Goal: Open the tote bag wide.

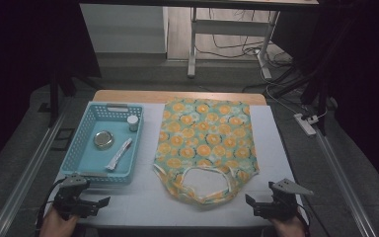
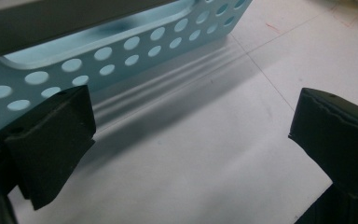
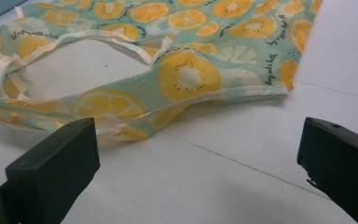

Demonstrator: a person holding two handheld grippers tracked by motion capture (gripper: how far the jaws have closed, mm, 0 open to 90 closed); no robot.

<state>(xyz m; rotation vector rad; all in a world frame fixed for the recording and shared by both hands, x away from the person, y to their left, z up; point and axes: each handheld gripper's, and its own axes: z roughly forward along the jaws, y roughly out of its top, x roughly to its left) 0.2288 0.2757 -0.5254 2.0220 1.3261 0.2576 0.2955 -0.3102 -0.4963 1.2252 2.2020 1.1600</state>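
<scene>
At the near edge of the tabletop (image 1: pixel 143 202), a person's two hands each hold a gripper low over the white surface. The left gripper (image 1: pixel 100 202) sits at the near left corner, its jaws spread wide with nothing between them, pointing level across the tabletop toward the middle. Just beyond it stands a light blue basket (image 1: pixel 81 148) with a perforated wall, which rises close past the left gripper's jaws in the left gripper view. The right gripper (image 1: pixel 250 202) sits at the near right corner, jaws likewise spread and empty, aimed inward toward the left one.

Ahead of the right gripper and slightly toward the middle lies a cloth bag (image 1: pixel 206 145) printed with orange slices. It is spread flat, apparently so its edges can be caught. Its handle loop (image 1: pixel 205 183) lies nearest, close to the right gripper but not touching it.

Farther off, inside the basket, rest a white tube (image 1: pixel 119 154), a round metal tin (image 1: pixel 103 139) and a small white-capped jar (image 1: pixel 132 123), seemingly gathered there for loading into the bag. Both hands look poised to start, with neither gripper yet on anything.
</scene>
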